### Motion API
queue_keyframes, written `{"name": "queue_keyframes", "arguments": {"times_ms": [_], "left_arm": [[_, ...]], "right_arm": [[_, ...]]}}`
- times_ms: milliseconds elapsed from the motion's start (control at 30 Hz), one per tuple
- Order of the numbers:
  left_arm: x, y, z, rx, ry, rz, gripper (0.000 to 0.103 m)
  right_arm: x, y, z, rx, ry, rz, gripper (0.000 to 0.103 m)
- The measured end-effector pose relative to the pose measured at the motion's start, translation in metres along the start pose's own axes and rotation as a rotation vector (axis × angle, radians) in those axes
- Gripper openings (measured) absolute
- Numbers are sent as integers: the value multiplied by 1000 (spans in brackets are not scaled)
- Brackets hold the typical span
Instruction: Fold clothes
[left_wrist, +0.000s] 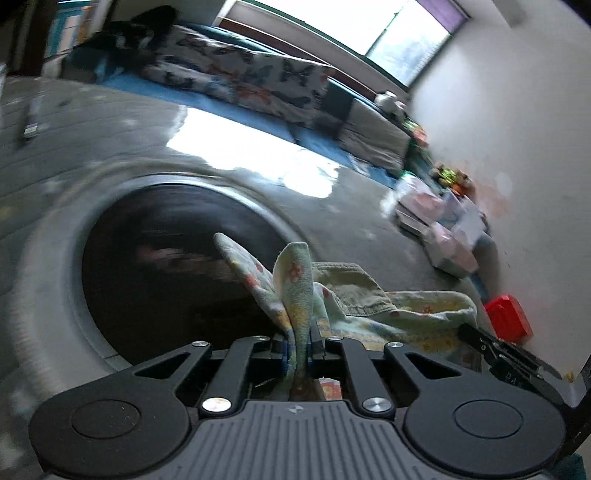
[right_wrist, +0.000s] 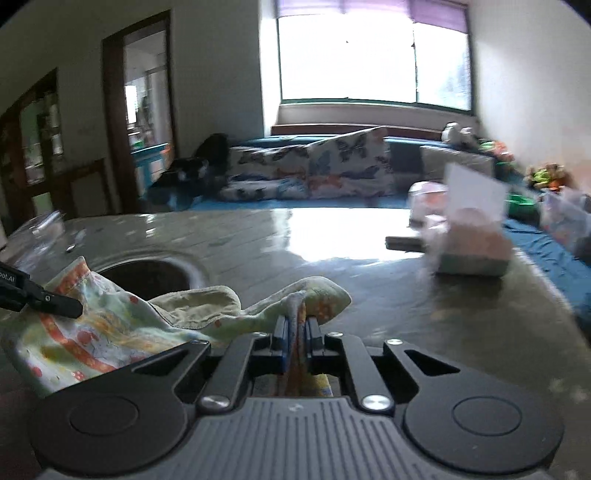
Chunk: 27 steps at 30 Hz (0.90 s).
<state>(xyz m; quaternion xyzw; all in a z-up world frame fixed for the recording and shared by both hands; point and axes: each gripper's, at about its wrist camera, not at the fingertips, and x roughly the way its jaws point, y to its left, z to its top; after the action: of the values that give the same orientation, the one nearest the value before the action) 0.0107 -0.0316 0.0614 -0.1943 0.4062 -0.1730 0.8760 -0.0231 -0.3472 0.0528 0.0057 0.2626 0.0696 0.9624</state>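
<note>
Grey glossy table top with a dark round recess set in it — that's the work surface, window glare across the middle. Next down in size: the pale green printed cloth garment with orange trim, bunched at the near edge of the table beside the recess, part of it lifted off the surface. A pale tissue box sits well apart on the right side of the table; a small red box lies near the wall. Left gripper is clenched on a fold of the garment, fabric standing up between the pads. Right gripper is clamped on another edge, cloth pinched flat between the blue pads. Both frames are motion-blurred. Risks, as I judge them: both pinches look like bunched folds rather than clean corners — spreading the hands could give a twisted, uneven fold. Slack cloth could sag into the recess and snag on its rim. A thin pinch may slip out if pulled taut too fast.
</note>
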Motion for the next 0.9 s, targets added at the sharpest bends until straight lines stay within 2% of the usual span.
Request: {"name": "queue_keyframes", "arguments": {"times_ms": [333,467,600,767,867,900], "left_arm": [[70,-82,19,115,47,-103,9],[93,-103,16,171,69,-95,9],[110,-110,9,207,97,-55,10],[119,-108,6,248,102,25,26],[114,-105,9,257,74,62,38],[112,-104,11,259,64,73,38]], "right_arm": [[-15,-76,7,68,-39,-186,8],[-14,-103,4,103,-37,-241,8],[-7,-124,-7,142,-1,-289,8],[5,-140,-21,164,62,-324,11],[6,-144,-26,175,73,-358,12],[5,-146,-26,185,72,-368,12]]}}
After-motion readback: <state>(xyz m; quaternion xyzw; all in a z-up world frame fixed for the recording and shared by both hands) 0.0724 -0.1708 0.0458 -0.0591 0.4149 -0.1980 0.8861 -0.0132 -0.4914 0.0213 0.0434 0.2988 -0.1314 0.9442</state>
